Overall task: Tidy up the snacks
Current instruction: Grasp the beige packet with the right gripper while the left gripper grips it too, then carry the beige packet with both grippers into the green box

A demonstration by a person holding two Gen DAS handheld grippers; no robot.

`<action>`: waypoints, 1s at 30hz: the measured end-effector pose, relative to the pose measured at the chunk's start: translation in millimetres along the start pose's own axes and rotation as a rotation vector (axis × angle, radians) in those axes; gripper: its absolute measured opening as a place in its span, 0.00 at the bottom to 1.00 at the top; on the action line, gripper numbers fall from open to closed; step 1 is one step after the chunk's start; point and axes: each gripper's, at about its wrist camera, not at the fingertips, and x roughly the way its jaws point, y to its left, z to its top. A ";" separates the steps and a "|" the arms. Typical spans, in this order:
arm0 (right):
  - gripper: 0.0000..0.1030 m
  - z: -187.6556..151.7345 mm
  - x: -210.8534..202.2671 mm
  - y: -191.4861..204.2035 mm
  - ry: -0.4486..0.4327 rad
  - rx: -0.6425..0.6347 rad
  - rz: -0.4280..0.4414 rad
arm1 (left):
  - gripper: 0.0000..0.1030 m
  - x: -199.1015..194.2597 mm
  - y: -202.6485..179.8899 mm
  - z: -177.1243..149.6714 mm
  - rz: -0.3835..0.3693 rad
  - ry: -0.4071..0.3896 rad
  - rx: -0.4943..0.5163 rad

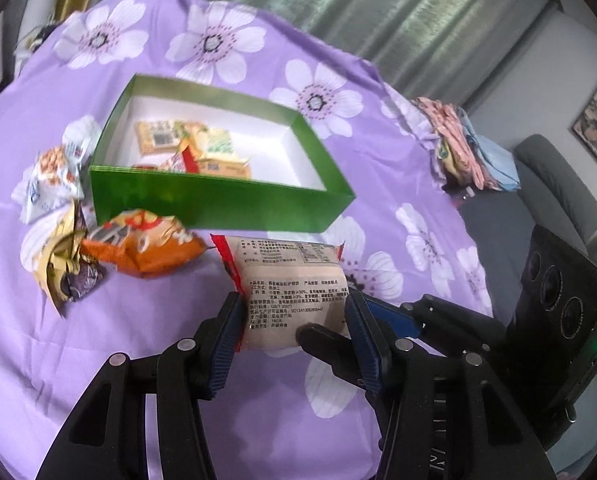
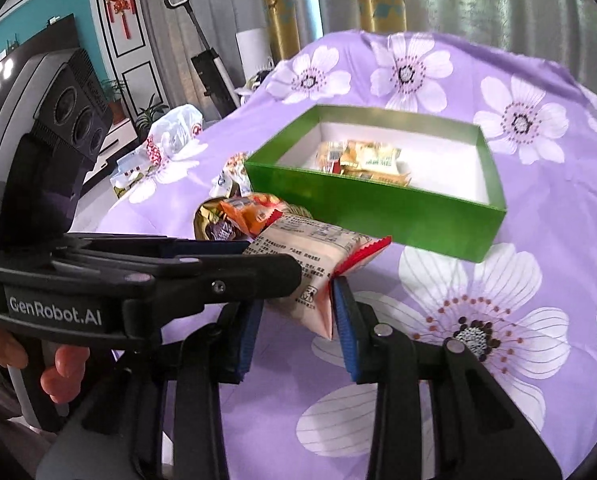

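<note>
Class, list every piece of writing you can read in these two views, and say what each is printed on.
"GenRobot.AI": white lettering on the left gripper's black body.
"GB/T 20977": on the beige snack packet; its remaining Chinese print is too small to read reliably.
Packets in the green box: print too blurred.

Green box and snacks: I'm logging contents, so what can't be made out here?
- Green box: its near wall hides the lowest packets, in both views.
- Pale packet: its front face is turned away, and the fingers cover its edges.
- Snack pile: mostly hidden behind that packet in the right wrist view.
</note>
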 end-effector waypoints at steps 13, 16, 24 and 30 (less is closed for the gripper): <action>0.35 18.1 -19.8 -4.0 -0.092 -0.014 -0.041 | 0.51 -12.6 -23.2 22.1 0.006 -0.060 0.091; 0.35 23.8 -20.1 -4.5 -0.108 -0.024 -0.050 | 0.51 -13.3 -25.8 29.4 0.010 -0.072 0.106; 0.35 40.4 -16.4 -11.0 -0.136 -0.033 -0.062 | 0.51 -11.7 -25.6 51.2 0.015 -0.094 0.131; 0.35 49.5 -7.5 -17.1 -0.140 -0.025 -0.064 | 0.51 -2.9 -20.0 63.2 0.025 -0.088 0.132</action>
